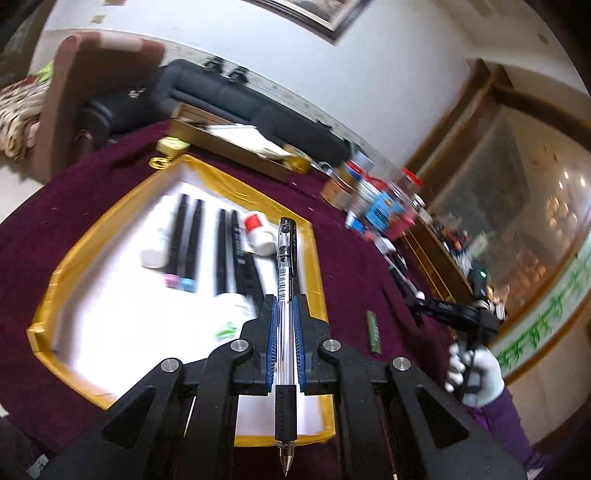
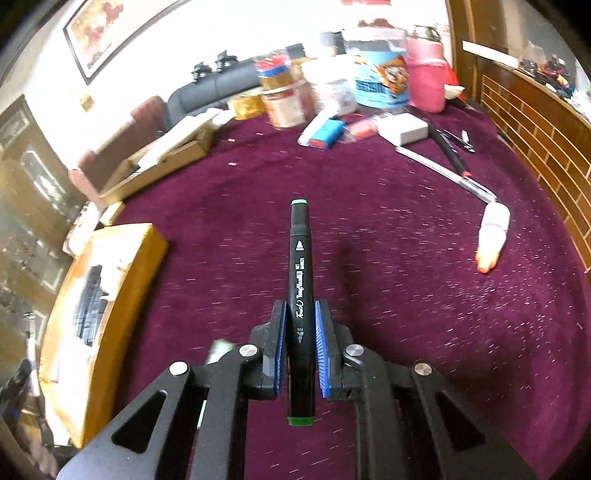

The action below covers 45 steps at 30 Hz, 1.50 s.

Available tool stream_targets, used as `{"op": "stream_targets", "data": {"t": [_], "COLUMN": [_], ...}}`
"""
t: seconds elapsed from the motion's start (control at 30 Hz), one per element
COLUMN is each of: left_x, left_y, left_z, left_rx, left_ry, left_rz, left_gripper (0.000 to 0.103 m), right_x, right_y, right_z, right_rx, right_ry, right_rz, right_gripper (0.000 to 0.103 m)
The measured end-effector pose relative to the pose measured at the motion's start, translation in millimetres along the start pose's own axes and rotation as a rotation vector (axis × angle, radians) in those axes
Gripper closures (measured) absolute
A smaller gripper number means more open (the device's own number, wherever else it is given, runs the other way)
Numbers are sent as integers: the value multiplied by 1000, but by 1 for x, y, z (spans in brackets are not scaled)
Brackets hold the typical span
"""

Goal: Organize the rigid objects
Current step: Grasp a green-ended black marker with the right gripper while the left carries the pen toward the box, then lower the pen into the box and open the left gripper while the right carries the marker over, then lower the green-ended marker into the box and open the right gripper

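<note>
Premises: a lived-in home, living or dining room. Evidence: dark sofa (image 1: pixel 236 96) against the wall under a framed picture (image 2: pixel 107 33); upholstered chair (image 1: pixel 85 92) at a round table under a burgundy cloth (image 2: pixel 369 258); wood-panelled cabinet (image 2: pixel 532 122) alongside. Jars and food tubs (image 2: pixel 332 88) crowd the table's far edge (labels too blurred to read).

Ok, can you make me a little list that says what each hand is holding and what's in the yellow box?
left hand-held gripper: shut on clear pen, over the box
right hand-held gripper: shut on black marker, over the purple cloth
yellow box: white lining, holds several black markers and white tubes
loose on the cloth: green stick, pens, jars
</note>
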<state>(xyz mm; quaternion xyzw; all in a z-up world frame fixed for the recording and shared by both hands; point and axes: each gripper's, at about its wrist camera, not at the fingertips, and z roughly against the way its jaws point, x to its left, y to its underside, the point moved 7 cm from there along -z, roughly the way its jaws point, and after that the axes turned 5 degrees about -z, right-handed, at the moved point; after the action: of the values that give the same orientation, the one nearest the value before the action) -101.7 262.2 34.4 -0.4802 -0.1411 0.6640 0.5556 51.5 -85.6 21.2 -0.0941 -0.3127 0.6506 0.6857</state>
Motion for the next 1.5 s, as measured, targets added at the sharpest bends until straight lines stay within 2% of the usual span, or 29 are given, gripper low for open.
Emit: {"op": "stream_targets", "data": {"t": [0.27,0.47,0.63,0.77,0.9,0.93,1.0,1.03,1.1,1.13,1.2,1.27,1.37,1.43,1.5], "left_x": [34,52,64,69,71,72,74,73,69,67,61,57,52,49,47], "left_y": [5,8,0,-1,5,5,6,5,5,4,3,1,-2,-4,-6], "left_z": [-4,-18,-38,-55,-65,-63,-55,-51,-38,-33,-22,-16,-9,-5,0], "left_rx": [21,80,117,161,184,180,152,137,98,84,58,41,27,11,-12], "left_ry": [-55,-135,-184,-186,-195,-192,-196,-201,-220,-233,-277,-315,-381,-418,-458], "left_rz": [70,95,95,112,139,152,174,172,154,143,107,72,23,-4,-37], "left_gripper": [97,97,96,97,94,91,73,68,63,55,47,46,39,38,38], "right_x": [61,140,190,212,223,223,225,226,225,226,225,226,228,229,231], "right_y": [16,50,75,86,91,93,95,96,96,96,95,97,101,102,104], "right_z": [17,7,-9,-23,-37,-39,-45,-47,-51,-52,-53,-52,-51,-48,-44], "right_rx": [21,110,181,204,209,207,196,189,173,166,145,137,121,104,84], "right_ry": [-194,-350,-419,-411,-350,-334,-284,-261,-219,-200,-176,-164,-154,-153,-157], "right_rz": [8,90,132,146,158,160,172,178,195,204,201,201,216,229,235], "right_gripper": [90,90,90,89,89,89,89,90,89,89,89,88,87,85,76]}}
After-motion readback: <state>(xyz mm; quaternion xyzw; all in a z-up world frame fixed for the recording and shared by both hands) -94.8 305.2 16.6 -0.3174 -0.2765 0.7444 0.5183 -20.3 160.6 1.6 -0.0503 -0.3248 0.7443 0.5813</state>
